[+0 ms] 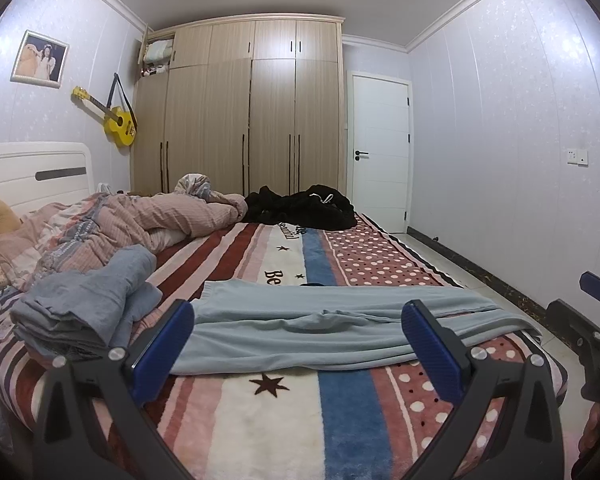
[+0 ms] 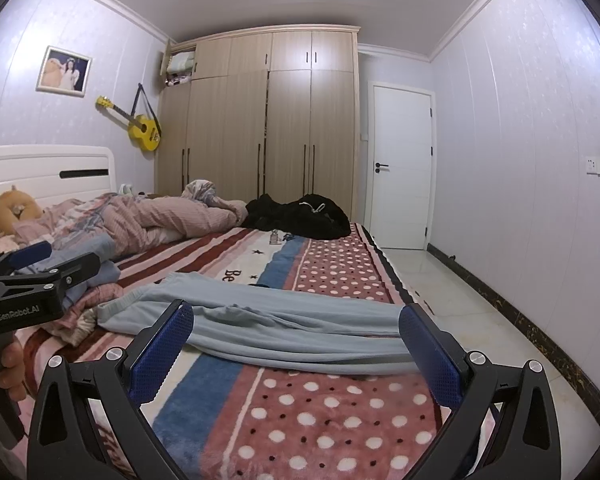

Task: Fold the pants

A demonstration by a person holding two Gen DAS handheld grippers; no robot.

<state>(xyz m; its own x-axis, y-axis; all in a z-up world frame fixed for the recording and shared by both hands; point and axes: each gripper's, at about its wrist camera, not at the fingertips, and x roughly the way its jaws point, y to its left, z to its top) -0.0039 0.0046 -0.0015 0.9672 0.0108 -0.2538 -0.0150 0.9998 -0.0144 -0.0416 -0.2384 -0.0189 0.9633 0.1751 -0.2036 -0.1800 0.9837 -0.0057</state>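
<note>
- The bed (image 1: 260, 420), under a striped and dotted fleece blanket (image 2: 340, 412), is the working surface; everything below is placed relative to the light blue pants.
- The light blue pants (image 1: 320, 320) lie crosswise near the bed's near edge, legs laid one on the other, waistband toward the headboard side and cuffs reaching the bed's floor-side edge. They look folded lengthwise once, so the step in hand is likely the crosswise fold.
- A crumpled pink striped duvet (image 1: 140, 216) and a black garment (image 1: 300, 208) sit well beyond the pants, clear of the fold path.
- A loose pile of grey-blue clothes (image 1: 88, 308) lies just beside the waistband end; I would keep the fold from dragging into it.
- The left gripper (image 1: 300, 344) hovers short of the pants' near edge, fingers spread wide and holding nothing.
- The right gripper (image 2: 296, 344) hangs near the cuff half, likewise spread wide and empty.
- To do it well: bring each gripper low to the cuff end, take both layers together at the two corners, lift just enough to clear the fleece, and carry the cuffs toward the waistband in step so the edges line up.
- The fleece may cling; a slack or uneven lift would probably leave a wrinkle at the crotch bulge (image 1: 332, 316).
</note>
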